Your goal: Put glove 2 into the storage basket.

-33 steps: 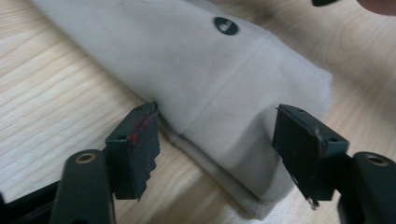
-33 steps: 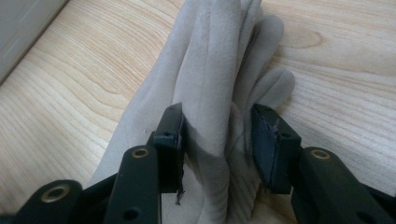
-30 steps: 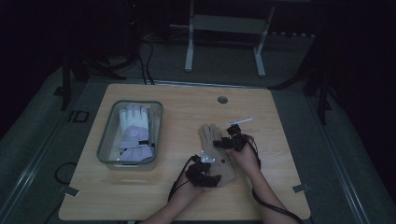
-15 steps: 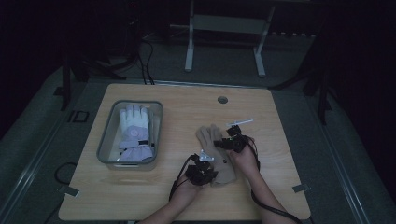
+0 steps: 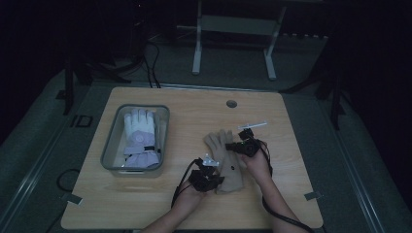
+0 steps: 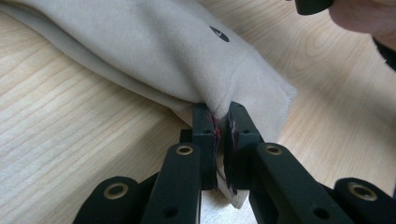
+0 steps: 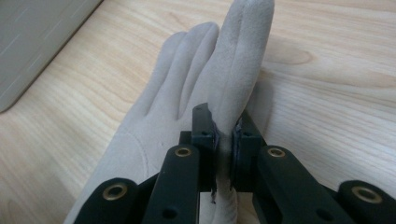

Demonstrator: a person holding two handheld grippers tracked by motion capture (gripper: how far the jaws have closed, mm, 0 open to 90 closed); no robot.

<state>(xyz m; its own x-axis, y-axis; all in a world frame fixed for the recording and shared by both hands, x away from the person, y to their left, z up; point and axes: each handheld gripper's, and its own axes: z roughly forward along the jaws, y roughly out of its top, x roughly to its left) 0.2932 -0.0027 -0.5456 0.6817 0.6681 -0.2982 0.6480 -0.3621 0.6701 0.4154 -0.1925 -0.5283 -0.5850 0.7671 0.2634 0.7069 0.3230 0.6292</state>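
Note:
A beige glove (image 5: 227, 162) lies flat on the wooden table (image 5: 301, 194), fingers pointing away from me. My left gripper (image 5: 212, 171) sits at its near left edge. In the left gripper view, this gripper (image 6: 223, 128) is shut on a pinched fold of the glove (image 6: 154, 51) near the cuff. My right gripper (image 5: 241, 145) is at the glove's far right side. In the right gripper view, this gripper (image 7: 225, 135) has just closed its jaws on a raised fold of the glove (image 7: 187, 102) that runs up into one finger.
A clear tray (image 5: 110, 145) stands at the left of the table and holds a white and lavender glove (image 5: 140, 136). Its grey wall (image 7: 42, 42) shows at the top left of the right gripper view. A round cable hole (image 5: 231, 103) sits near the far edge.

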